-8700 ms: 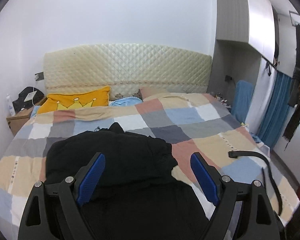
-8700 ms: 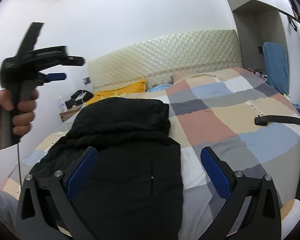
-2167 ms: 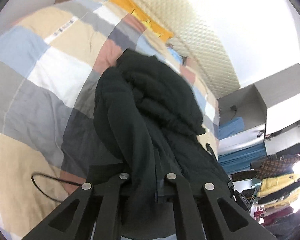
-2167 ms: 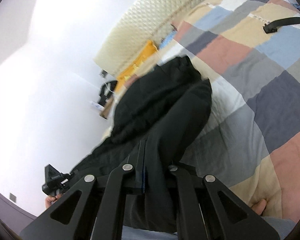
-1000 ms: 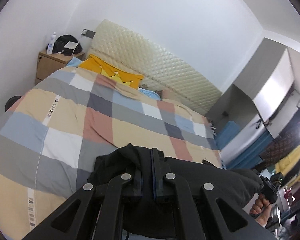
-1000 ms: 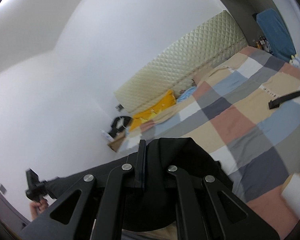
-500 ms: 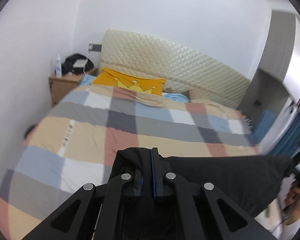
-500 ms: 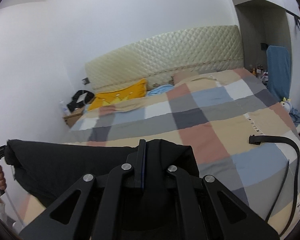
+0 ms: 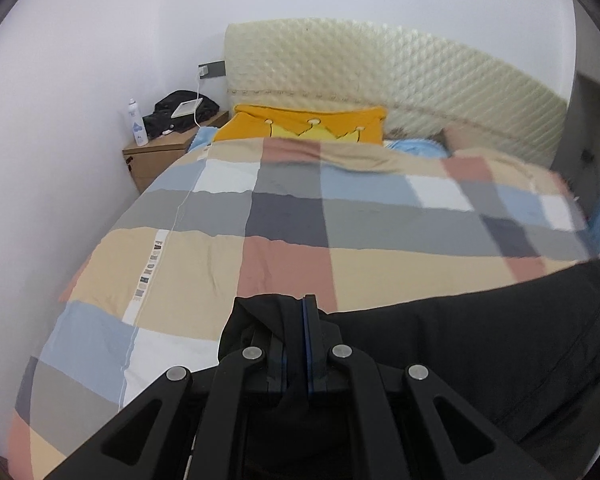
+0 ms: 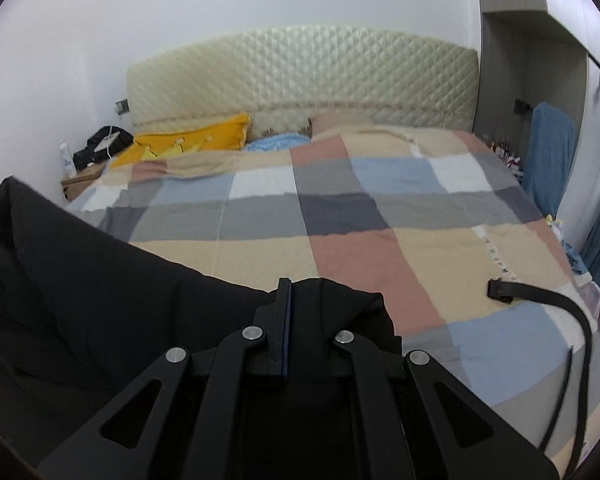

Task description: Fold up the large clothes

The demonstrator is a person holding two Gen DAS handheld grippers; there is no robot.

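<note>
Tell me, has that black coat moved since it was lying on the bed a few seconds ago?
Yes. The black coat has been lifted off the checked quilt and now hangs stretched between the left gripper and right gripper, at the foot end.

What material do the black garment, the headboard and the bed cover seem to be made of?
Black garment: probably a smooth matte synthetic, maybe lightly padded; it hangs in broad soft folds with no visible weave. Both the left gripper and the right gripper are shut on it.
Headboard: cream, slightly glossy, diamond-quilted padding, likely faux leather.
Bed cover: matte woven fabric, likely cotton, printed in checks, finely creased.
</note>
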